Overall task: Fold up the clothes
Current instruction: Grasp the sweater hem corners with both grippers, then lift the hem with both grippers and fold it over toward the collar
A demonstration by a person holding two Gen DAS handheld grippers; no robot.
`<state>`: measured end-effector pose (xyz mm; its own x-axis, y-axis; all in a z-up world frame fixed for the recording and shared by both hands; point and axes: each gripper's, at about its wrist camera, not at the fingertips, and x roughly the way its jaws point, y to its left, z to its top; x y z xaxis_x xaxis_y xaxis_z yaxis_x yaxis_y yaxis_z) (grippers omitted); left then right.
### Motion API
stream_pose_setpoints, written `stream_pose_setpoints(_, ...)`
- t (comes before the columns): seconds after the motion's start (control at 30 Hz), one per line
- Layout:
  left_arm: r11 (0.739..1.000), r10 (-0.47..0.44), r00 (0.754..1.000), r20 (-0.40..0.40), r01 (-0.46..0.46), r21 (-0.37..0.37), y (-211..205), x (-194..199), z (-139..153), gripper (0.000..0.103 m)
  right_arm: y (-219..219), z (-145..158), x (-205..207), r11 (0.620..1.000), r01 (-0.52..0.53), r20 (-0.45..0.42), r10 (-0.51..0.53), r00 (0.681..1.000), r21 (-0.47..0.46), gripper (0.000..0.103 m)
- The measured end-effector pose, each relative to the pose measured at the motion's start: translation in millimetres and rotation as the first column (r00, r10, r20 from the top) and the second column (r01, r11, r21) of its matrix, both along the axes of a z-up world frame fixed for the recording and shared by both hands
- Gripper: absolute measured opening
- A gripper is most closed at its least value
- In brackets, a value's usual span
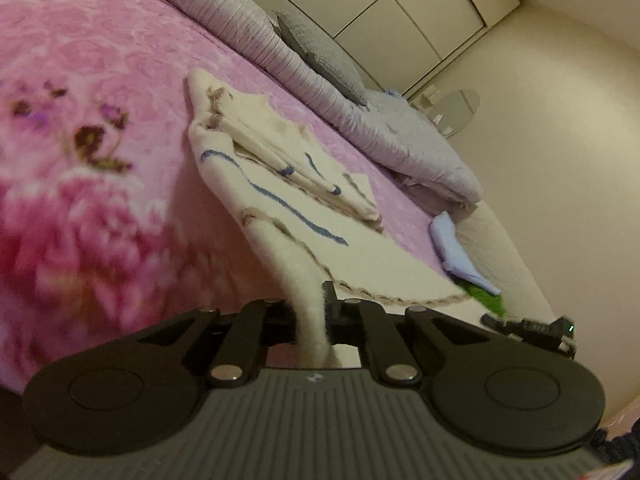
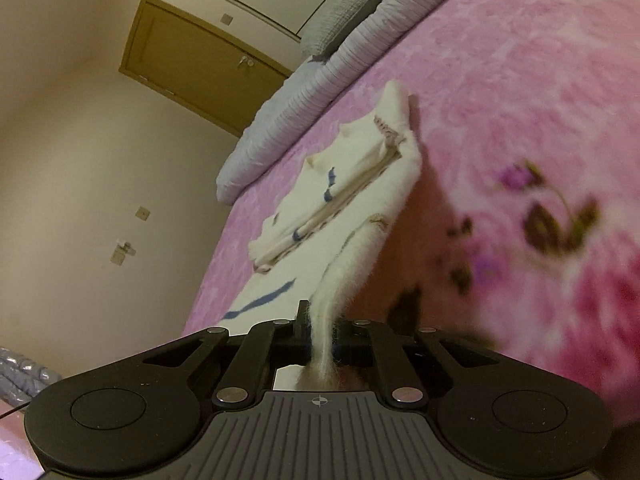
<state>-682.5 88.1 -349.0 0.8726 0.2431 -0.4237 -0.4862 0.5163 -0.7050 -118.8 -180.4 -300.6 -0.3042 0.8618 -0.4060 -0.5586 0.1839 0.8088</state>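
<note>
A fuzzy cream garment (image 1: 280,200) with blue stripes and brown trim lies partly folded on the pink flowered bedspread (image 1: 80,80). My left gripper (image 1: 316,316) is shut on one near corner of it, the cloth pinched into a strip that rises off the bed. In the right wrist view the same cream garment (image 2: 352,208) stretches away, and my right gripper (image 2: 320,340) is shut on its other near corner. Both corners hang lifted above the blanket while the folded far part rests on the bed. The right gripper (image 1: 532,328) shows at the left view's right edge.
A lilac quilt (image 1: 280,52) and a grey pillow (image 1: 320,52) lie along the head of the bed. A pale blue folded cloth (image 1: 452,248) and something green (image 1: 486,296) sit by the bed's edge. White wardrobes (image 1: 400,8) and a wooden door (image 2: 192,60) stand beyond.
</note>
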Motion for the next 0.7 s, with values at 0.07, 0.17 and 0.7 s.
stream_pose_setpoints(0.07,0.999,0.013,1.000,0.022,-0.012,-0.031,-19,-16,-3,0.005,-26,-1,-11,1.000,0.003,-0.018,-0.003,1.000,-0.004,0.007)
stream_pose_setpoints(0.17,0.996,0.031,0.999,0.038,-0.028,-0.090,-36,-29,-6,0.005,-55,1,-23,0.999,0.000,-0.024,-0.001,1.000,-0.036,0.008)
stream_pose_setpoints(0.7,0.975,0.186,0.982,0.022,-0.182,-0.124,210,94,10,0.034,198,21,86,0.988,0.156,-0.007,-0.156,0.988,0.001,0.022)
